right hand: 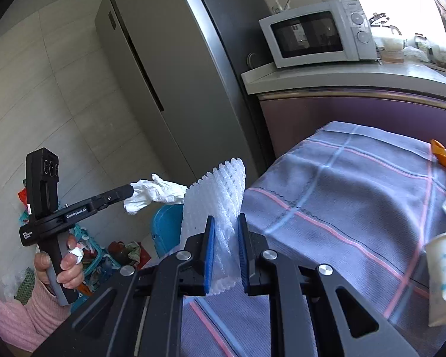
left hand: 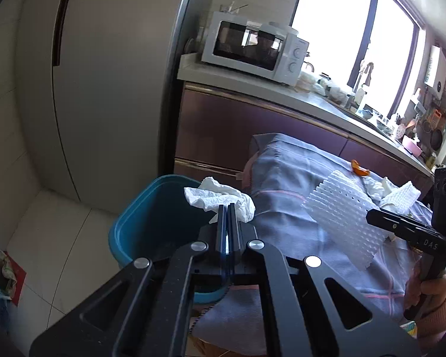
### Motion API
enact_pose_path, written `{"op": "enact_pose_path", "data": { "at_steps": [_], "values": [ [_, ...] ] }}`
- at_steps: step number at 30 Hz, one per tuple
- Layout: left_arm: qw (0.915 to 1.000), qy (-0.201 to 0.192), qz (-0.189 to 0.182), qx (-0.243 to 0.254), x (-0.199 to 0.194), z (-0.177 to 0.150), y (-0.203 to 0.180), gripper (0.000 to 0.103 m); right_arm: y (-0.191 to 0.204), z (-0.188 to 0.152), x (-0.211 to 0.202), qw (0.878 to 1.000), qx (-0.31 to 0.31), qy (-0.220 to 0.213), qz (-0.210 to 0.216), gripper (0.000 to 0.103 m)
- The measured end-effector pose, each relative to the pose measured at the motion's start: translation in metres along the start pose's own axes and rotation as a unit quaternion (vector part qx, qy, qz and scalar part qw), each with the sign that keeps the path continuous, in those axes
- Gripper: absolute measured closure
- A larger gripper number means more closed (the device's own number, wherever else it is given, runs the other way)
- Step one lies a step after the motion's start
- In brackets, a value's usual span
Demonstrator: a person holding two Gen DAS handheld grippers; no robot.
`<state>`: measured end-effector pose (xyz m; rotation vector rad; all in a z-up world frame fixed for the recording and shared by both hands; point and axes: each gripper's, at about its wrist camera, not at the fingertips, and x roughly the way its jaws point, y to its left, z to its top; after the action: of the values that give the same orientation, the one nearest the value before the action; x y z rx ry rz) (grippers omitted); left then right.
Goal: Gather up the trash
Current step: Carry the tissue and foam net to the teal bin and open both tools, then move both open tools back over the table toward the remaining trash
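A crumpled white tissue [left hand: 220, 197] is clamped by the left gripper [left hand: 230, 208] above the smooth blue plastic bin [left hand: 139, 226], while a ridged white foam net [right hand: 220, 205] is clenched by the right gripper [right hand: 226, 223].

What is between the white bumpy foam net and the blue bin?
The crumpled tissue, pinched in the left tool. The right wrist view shows it hanging between the foam net and the blue bin.
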<state>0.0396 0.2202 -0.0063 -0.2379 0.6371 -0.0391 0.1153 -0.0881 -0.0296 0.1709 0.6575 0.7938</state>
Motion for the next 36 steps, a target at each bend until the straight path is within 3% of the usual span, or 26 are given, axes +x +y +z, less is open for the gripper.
{"op": "enact_pose_path", "data": {
  "at_steps": [11,21,25,30,36],
  "values": [
    [0.9973,0.045,0.029,-0.05,0.058,-0.015,0.046,0.102,0.028,0.029,0.092,0.998,-0.01,0.064,0.012,0.088],
    [0.9932,0.084,0.027,-0.076,0.112,-0.025,0.052,0.101,0.028,0.032,0.155,0.994,0.017,0.11,-0.007,0.081],
    [0.9919,0.09,0.024,-0.087,0.124,-0.029,0.051,0.1,0.032,0.03,0.159,0.994,0.017,0.111,-0.008,0.07],
    [0.9921,0.085,0.029,-0.087,0.122,-0.032,0.047,0.099,0.032,0.028,0.15,0.995,0.018,0.098,-0.004,0.069],
    [0.9962,0.06,0.02,-0.06,0.104,-0.027,0.026,0.088,0.027,0.026,0.116,0.997,0.007,0.076,0.007,0.063]
  ]
}}
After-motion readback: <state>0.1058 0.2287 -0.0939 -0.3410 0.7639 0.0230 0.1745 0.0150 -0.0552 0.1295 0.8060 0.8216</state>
